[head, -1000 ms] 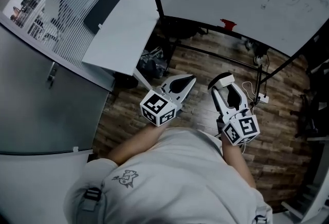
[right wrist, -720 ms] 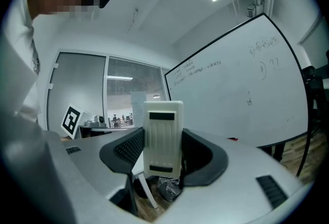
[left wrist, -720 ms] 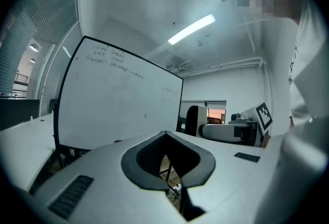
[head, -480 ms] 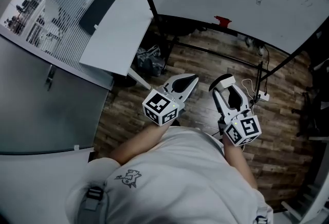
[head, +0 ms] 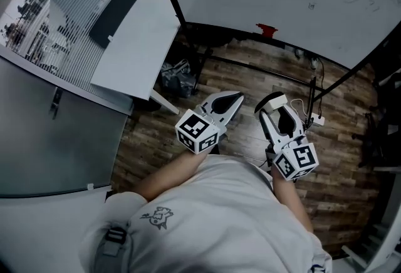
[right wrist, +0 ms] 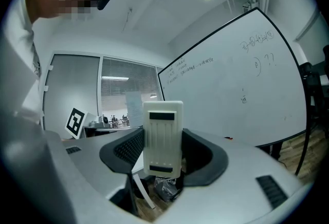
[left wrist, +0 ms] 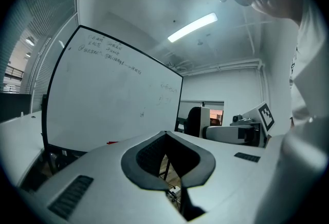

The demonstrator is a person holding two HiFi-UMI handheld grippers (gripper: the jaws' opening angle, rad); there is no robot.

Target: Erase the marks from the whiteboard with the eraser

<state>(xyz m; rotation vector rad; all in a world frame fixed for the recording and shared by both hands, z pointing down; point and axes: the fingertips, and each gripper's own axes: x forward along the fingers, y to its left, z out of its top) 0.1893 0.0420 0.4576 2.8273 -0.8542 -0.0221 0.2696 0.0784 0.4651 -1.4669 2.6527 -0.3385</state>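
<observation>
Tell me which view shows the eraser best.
Right gripper view: the eraser stands upright, clamped by the right gripper. Head view shows only a white sliver of it; left gripper view shows none.

The floor [head: 156,134] is of dark wooden planks. At the far left a white table [head: 135,40] stands on it, and a dark bundle [head: 177,79] lies beside the table leg. Further right, black stand bars [head: 263,68] and a white plug block [head: 315,119] rest on the planks.
</observation>
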